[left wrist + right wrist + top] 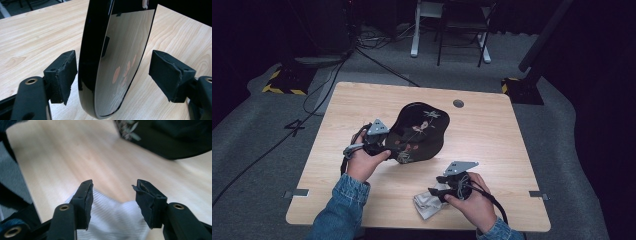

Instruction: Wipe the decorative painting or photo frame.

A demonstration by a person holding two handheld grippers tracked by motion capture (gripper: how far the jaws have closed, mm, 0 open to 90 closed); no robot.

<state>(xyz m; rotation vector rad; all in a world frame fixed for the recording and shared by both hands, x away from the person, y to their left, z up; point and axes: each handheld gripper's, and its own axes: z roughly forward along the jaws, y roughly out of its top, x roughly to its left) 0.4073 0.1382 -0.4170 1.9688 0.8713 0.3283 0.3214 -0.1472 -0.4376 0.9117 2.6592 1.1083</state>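
Observation:
A glossy black tray with a painted flower pattern is tilted up on the wooden table. In the left gripper view the tray stands on its rim between my jaws. My left gripper is open: the left pad sits right beside the rim and the right pad stands clear of it. A crumpled white cloth lies near the table's front edge. My right gripper hovers over the cloth with its jaws apart.
A round cable hole is set in the table's far edge. Cables trail over the grey floor at the left. A chair frame stands behind the table, and a dark stand base is at the far right corner.

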